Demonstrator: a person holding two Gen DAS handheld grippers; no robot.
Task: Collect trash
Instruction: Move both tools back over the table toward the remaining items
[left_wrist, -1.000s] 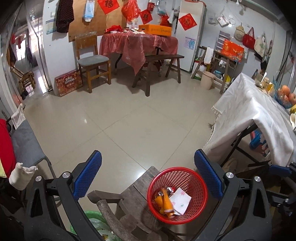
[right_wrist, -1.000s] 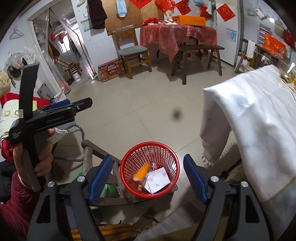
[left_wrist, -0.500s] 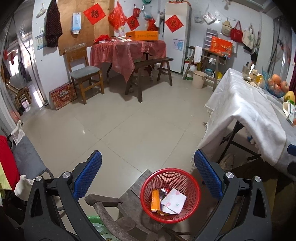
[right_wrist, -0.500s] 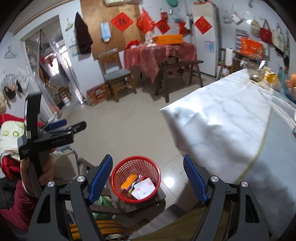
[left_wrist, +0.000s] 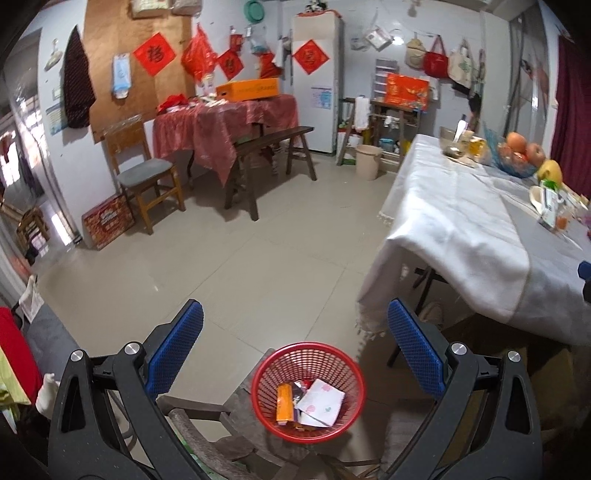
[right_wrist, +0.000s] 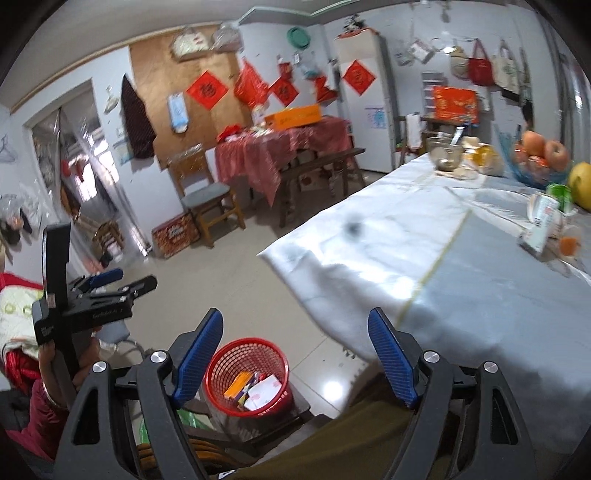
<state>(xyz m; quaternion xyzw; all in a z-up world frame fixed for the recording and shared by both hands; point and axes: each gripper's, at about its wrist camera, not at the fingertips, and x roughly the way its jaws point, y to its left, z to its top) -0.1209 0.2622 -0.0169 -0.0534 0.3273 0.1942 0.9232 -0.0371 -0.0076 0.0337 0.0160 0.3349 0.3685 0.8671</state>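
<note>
A red mesh basket (left_wrist: 309, 391) stands on a dark wooden chair (left_wrist: 207, 424) and holds an orange wrapper (left_wrist: 284, 402), a white napkin (left_wrist: 320, 401) and other scraps. It also shows in the right wrist view (right_wrist: 246, 373). My left gripper (left_wrist: 295, 350) is open and empty above the basket. My right gripper (right_wrist: 295, 354) is open and empty, high beside the table with the white cloth (right_wrist: 443, 251). A crumpled carton (right_wrist: 539, 225) and an orange cup (right_wrist: 569, 243) lie at the table's far right.
The left gripper held in a hand (right_wrist: 92, 295) shows at the left of the right wrist view. A blue fruit bowl (left_wrist: 517, 162) and a metal bowl (right_wrist: 445, 157) stand at the table's far end. A red-clothed table (left_wrist: 225, 122), bench (left_wrist: 273, 147) and chair (left_wrist: 144, 173) stand at the back.
Both grippers have risen and tilted up. The basket has slid lower in both views and the white table top has come into view. Both stay open.
</note>
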